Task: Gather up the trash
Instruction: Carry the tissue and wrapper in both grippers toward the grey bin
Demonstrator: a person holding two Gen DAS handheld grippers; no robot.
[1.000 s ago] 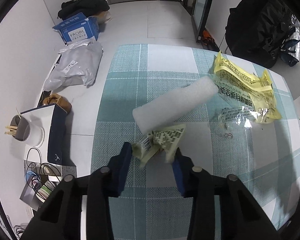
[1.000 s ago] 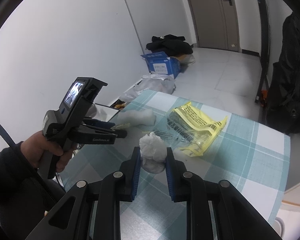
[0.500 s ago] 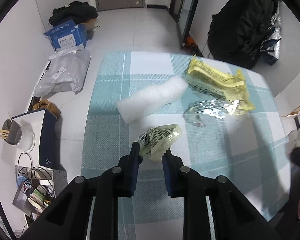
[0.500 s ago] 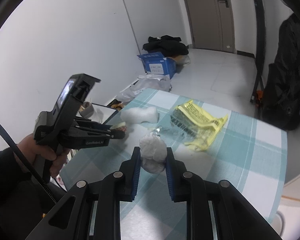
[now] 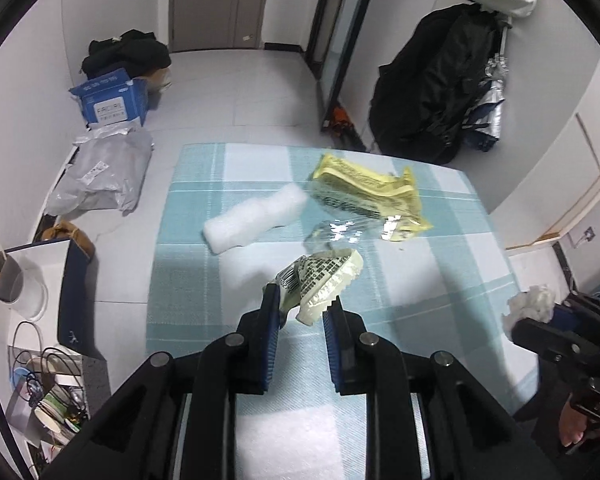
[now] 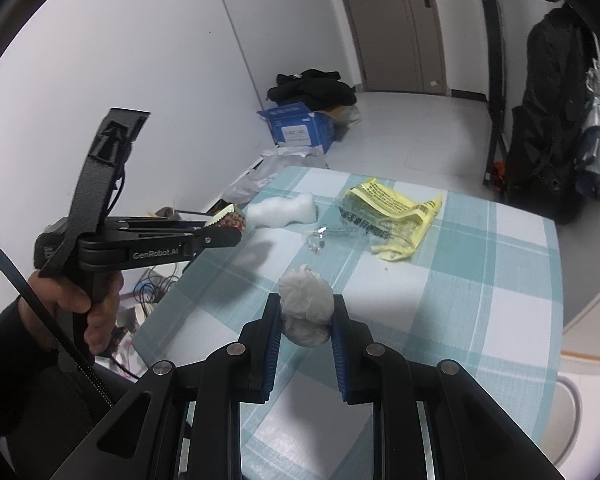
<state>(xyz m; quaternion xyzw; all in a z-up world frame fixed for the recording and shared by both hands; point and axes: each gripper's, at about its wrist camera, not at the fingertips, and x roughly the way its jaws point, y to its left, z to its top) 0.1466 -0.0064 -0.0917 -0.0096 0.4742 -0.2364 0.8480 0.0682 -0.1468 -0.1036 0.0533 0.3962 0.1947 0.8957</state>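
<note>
The left tongs (image 5: 302,312) grip a crumpled pale wrapper (image 5: 324,278) printed with dense black text and a barcode, too small to read; its serrated edge sticks out past the blue pads. The jaws have just been closing on it, and the wrapper hangs clear above the desk (image 5: 188,280) with its teal-and-white check cloth. The right tongs (image 6: 306,320) are clamped on a wad of white tissue (image 6: 306,308), also held off the cloth.

Seen from the right tongs, the left tongs (image 6: 224,236) sit out to the left at the desk's edge, held by a hand (image 6: 76,308) in a dark sleeve. White lettering on their black body reads "GenRobot.AI".

Beyond the left tongs, a white foam roll (image 5: 256,220) lies on the cloth. Right of it is a yellow plastic bag (image 5: 372,196) covered in black print that I cannot make out, and a scrap of clear crinkled film (image 5: 336,236) lies just in front of that bag, between it and the held wrapper.

Farther off to the left, on the floor by the wall, stands a blue carton (image 5: 114,100) with a white label reading "FACIAL". A grey mailer bag (image 5: 104,176) with a small white label lies nearer, beside the desk. Black coats (image 5: 440,88) hang at the far right.
</note>
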